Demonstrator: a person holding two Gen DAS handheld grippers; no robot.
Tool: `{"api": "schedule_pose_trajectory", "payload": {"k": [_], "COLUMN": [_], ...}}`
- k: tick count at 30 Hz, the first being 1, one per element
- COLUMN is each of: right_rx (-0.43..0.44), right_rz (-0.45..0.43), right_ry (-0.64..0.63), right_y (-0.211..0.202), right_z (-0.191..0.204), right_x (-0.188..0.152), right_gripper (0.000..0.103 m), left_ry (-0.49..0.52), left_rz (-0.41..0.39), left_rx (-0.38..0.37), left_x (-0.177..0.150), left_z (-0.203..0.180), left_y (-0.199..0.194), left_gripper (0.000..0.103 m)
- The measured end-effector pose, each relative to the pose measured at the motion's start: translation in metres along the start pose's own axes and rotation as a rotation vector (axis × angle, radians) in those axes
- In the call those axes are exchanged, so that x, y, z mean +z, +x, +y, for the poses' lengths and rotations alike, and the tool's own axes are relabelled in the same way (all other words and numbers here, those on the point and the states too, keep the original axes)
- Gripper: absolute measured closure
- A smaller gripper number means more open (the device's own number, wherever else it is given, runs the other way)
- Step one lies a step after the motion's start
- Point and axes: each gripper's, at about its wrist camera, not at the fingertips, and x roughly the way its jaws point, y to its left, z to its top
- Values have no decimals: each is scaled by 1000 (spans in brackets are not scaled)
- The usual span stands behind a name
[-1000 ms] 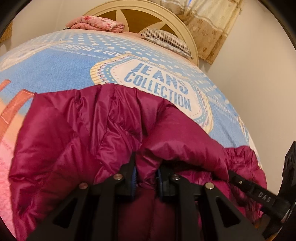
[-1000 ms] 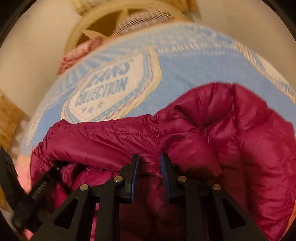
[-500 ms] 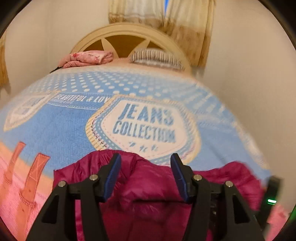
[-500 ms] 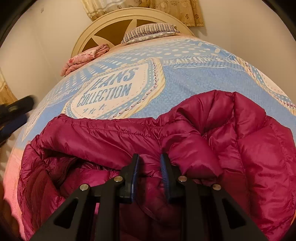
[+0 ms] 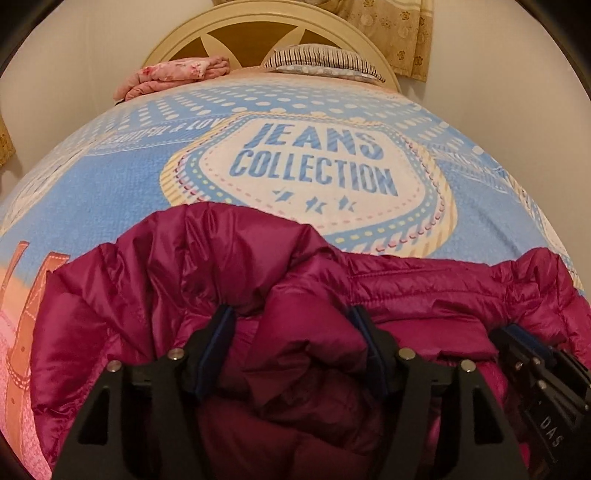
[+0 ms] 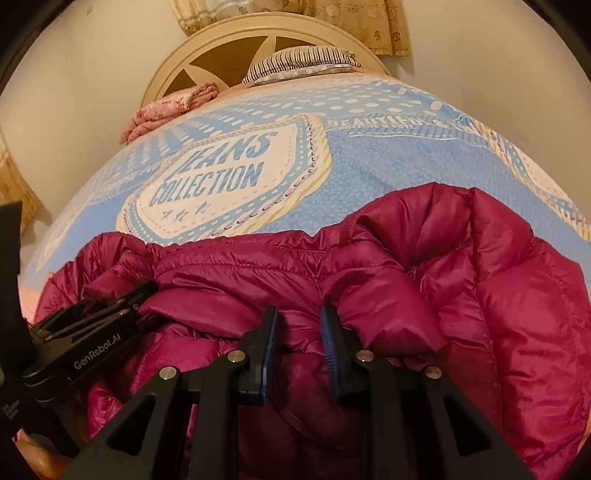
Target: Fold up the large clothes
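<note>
A blue bedspread printed with "JEANS COLLECTION" covers the bed, with a cream headboard, a striped pillow and a folded pink floral cloth at the far end. The task's garment, a magenta puffer jacket, lies bunched at the near end of the bedspread, just below the printed badge.

A second ago the left gripper was pinched on a fold of the jacket; half a second ago it had let go and lifted clear, and now it is back down over the fabric beside the right one. That suggests one fold was laid and released, and the left side is being re-gripped at a new spot, so the fold is only partly done.

The left gripper's jaws are opening, standing wide apart with a puffed ridge of jacket between them; the pads look to flank it rather than press it. The right gripper has not moved: its jaws stand narrowly apart, clamped on a fold of the jacket's edge pinched between the blue pads.
</note>
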Motion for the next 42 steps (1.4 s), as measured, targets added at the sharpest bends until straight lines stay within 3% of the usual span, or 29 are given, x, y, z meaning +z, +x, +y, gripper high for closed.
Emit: {"api": "schedule_pose_trajectory", "payload": {"k": [7, 11, 14, 19, 22, 25, 31, 36, 39, 42], "right_rx": [-118, -103, -41, 85, 61, 27, -32, -51, -8, 47], "right_rz": [10, 7, -1, -186, -307, -412, -488, -563, -649, -679], "right_ry": [-103, -89, -37, 70, 30, 46, 72, 149, 196, 187], "right_y": [9, 6, -10, -120, -204, -289, -432, -547, -619, -658], "right_z": [21, 18, 8, -28, -48, -76, -126, -154, -164, -159], "right_x": [4, 4, 2, -26, -54, -89, -168, -225, -253, -269], "right_gripper": [78, 78, 78, 78, 78, 78, 78, 78, 78, 78], "left_ry": [13, 10, 12, 77, 105, 81, 92, 44, -6, -22], "left_rz": [-4, -2, 4, -133, -189, -219, -192, -137, -134, -125], "left_rx": [28, 26, -10, -65, -65, -95, -171, -157, -190, -204], "left_x": [0, -1, -3, -32, -59, -90, -156, -199, -216, -236], "left_z": [-4, -3, 4, 30, 54, 85, 126, 155, 166, 171], "left_y": [-2, -5, -24, -110, -161, -207, -261, -278, -287, -298], "left_gripper": [32, 32, 32, 28, 23, 10, 6, 6, 6, 6]}}
